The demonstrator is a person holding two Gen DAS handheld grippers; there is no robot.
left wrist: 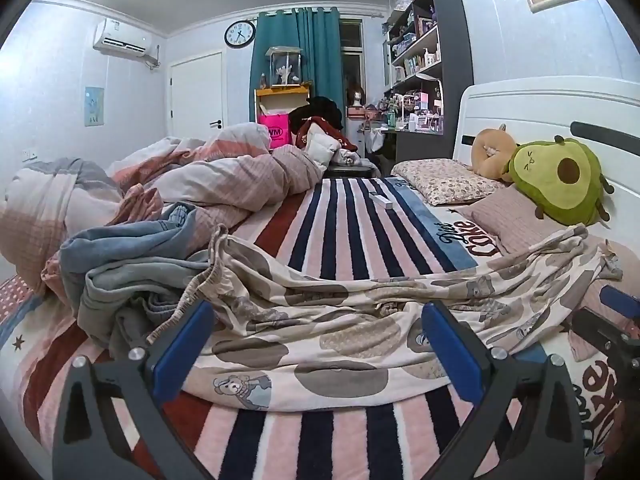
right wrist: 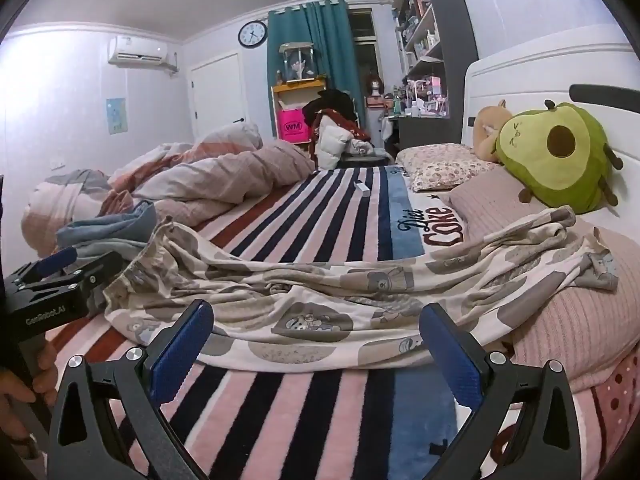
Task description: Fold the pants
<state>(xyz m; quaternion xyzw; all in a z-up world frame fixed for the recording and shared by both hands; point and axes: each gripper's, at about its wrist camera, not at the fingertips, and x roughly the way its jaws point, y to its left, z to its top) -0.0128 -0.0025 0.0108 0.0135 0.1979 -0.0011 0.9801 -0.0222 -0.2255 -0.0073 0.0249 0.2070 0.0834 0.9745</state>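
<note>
Left tongs: your left gripper (left wrist: 318, 328) hangs wide apart at the bottom of its own frame, pads empty, the near hem of the pants just ahead of the tips.
Right tongs: your right gripper (right wrist: 316, 330) is spread just as wide, nothing between the pads, hovering over the striped blanket (right wrist: 304, 404) short of the cloth.
Pants: bear-print pants (left wrist: 320, 320) lie rumpled across the middle of both frames, waistband at centre left, legs trailing right up onto the pink pillow (right wrist: 576, 312).
Handling: looks like thin, floppy cotton, so expect it to sag, drag and bunch; nothing fragile about it.
Where to grab: I'd pinch the elastic waistband (left wrist: 196, 284) with the left, and the leg ends (right wrist: 596, 268) at right with the other.
In the way: the blue garment (left wrist: 132, 260) heaped at left touches the waistband and could lift with it.
Also around: the avocado plush (left wrist: 560, 180) at upper right and the crumpled duvet (left wrist: 192, 176) at upper left crowd your laying space.
</note>
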